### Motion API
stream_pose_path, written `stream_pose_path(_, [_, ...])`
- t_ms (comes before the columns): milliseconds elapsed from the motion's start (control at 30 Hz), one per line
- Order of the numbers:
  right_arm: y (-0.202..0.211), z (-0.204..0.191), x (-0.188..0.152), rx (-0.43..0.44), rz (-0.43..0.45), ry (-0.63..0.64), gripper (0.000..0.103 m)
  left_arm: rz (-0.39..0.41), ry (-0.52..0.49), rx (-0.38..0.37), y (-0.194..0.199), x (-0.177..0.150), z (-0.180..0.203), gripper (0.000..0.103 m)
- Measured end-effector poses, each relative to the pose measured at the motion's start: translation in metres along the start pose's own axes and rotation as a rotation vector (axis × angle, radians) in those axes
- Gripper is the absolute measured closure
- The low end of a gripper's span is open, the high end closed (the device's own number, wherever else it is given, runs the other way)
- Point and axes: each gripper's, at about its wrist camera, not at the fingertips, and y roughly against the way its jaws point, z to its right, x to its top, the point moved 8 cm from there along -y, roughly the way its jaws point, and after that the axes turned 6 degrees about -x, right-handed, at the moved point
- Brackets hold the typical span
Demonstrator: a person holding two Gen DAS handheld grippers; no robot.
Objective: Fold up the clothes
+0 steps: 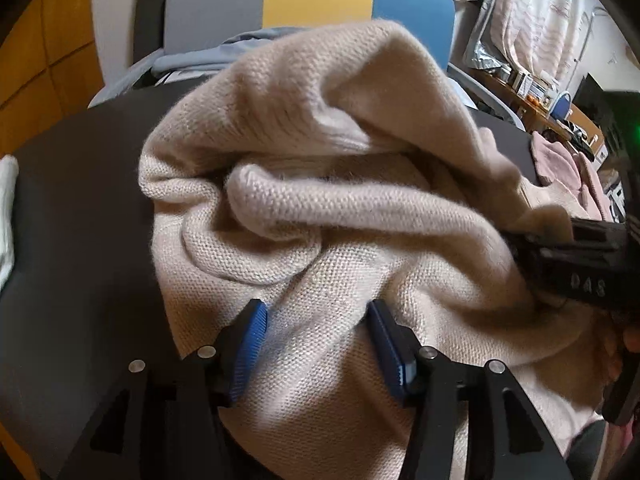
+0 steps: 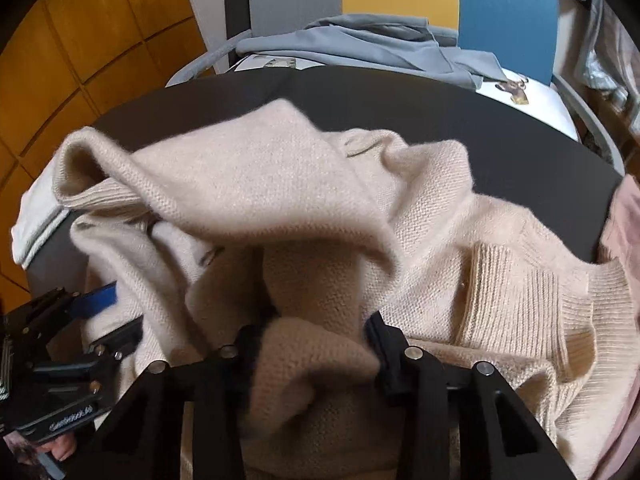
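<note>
A beige sweater (image 1: 340,216) lies bunched on the dark table (image 1: 80,208), its ribbed hem (image 2: 532,300) toward the right edge. The left gripper (image 1: 316,312) rests over the knit with its blue pads (image 1: 250,344) spread apart, cloth lying between them but not pinched. The right gripper (image 2: 312,328) has a thick fold of sweater bulging between its fingers; whether they press it cannot be told. A white cloth (image 2: 36,216) sits at the table's left edge, a pink garment (image 1: 568,176) at the right. A grey garment (image 2: 360,40) lies on the chair (image 2: 508,12) behind.
</note>
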Motion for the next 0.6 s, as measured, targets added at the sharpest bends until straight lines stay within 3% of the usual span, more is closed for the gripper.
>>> stream_pose_path(167, [0.001, -0.002, -0.006, -0.005, 0.012, -0.06, 0.063, 0.016, -0.084, 0.023, -0.019, 0.034, -0.008, 0.047])
stream_pose_path(267, [0.003, -0.007, -0.013, 0.01, 0.015, -0.133, 0.063, 0.016, -0.143, 0.105, -0.036, 0.068, -0.013, 0.041])
stream_pose_path(300, [0.004, -0.011, -0.016, 0.018, 0.01, -0.151, 0.063, 0.025, -0.173, 0.168, -0.041, 0.078, -0.016, 0.027])
stream_pose_path(333, [0.005, -0.016, -0.017, 0.025, 0.005, -0.159, 0.063, 0.035, -0.199, 0.247, -0.044, 0.086, -0.022, 0.001])
stream_pose_path(367, [0.006, -0.022, -0.017, 0.031, -0.001, -0.161, 0.063, 0.033, -0.197, 0.282, -0.045, 0.09, -0.029, 0.0])
stream_pose_path(400, [0.006, -0.027, -0.017, 0.032, -0.008, -0.155, 0.063, 0.015, -0.162, 0.258, -0.045, 0.093, -0.032, 0.0])
stream_pose_path(500, [0.006, -0.032, -0.017, 0.027, -0.021, -0.139, 0.062, -0.039, -0.018, 0.122, -0.032, 0.092, -0.034, 0.042])
stream_pose_path(600, [0.004, -0.026, -0.015, 0.082, -0.04, -0.186, 0.061, 0.015, -0.02, 0.093, 0.007, 0.073, -0.027, 0.045])
